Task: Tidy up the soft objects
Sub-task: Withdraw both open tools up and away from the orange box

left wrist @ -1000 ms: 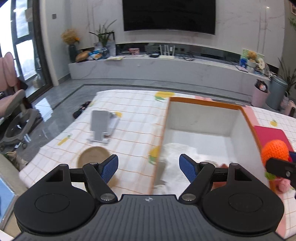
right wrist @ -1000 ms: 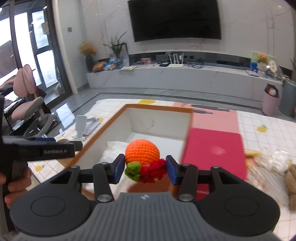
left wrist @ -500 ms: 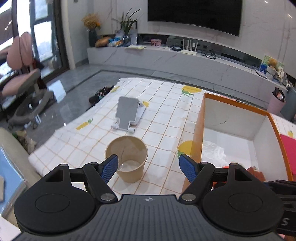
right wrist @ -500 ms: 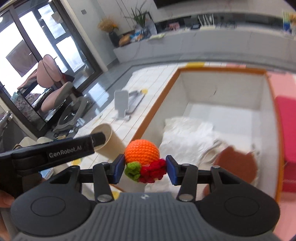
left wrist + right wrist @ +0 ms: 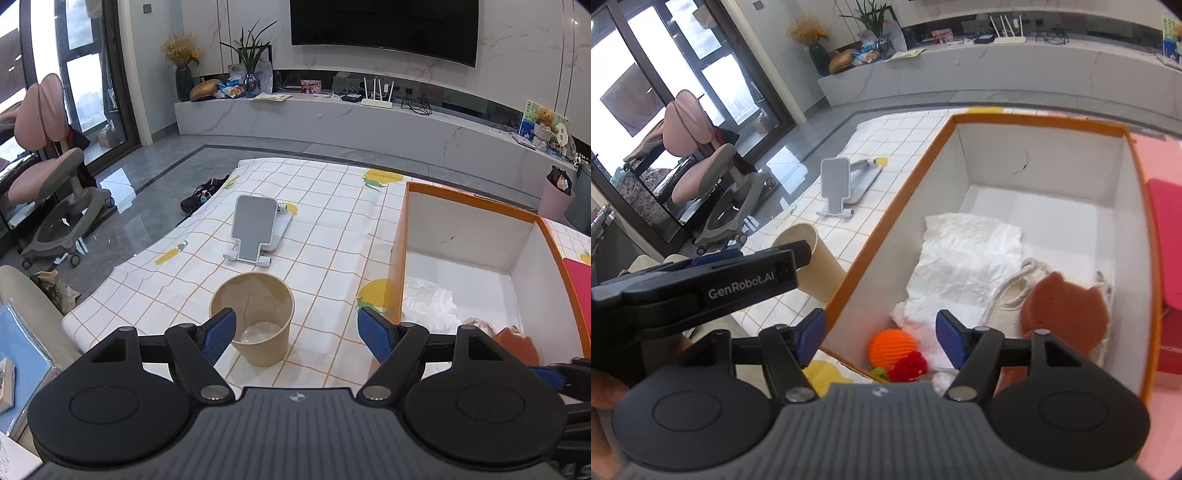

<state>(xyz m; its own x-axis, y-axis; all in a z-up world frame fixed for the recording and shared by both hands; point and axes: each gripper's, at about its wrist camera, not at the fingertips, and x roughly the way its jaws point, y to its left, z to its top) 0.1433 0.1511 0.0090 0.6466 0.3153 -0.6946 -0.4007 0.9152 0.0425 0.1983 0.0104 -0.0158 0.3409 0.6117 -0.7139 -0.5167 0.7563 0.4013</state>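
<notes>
1. Left gripper [image 5: 295, 334], left wrist view: jaws were spread wide and held nothing. It hovered over the checked tablecloth [image 5: 325, 221], w/ the paper cup [image 5: 255, 317] just under its left finger. It was level and pointed fwd, beside the orange-rimmed box [image 5: 400, 236]. Risk, I judge: a low sweep would knock the cup over, since it looks light.

2. Right gripper [image 5: 881, 336], right wrist view: jaws were apart, nothing between them. It was tilted down over the near corner of the box. The crochet orange ball [image 5: 892, 345] w/ red and green bits lay free on the box floor at this corner, next to the white plastic bag [image 5: 964, 254] and near the brown plush piece [image 5: 1067, 310]. Risk, I judge: on lifting out, a finger could catch the box wall or drag the bag. The left gripper body was very close at left, so the two could bump.
</notes>
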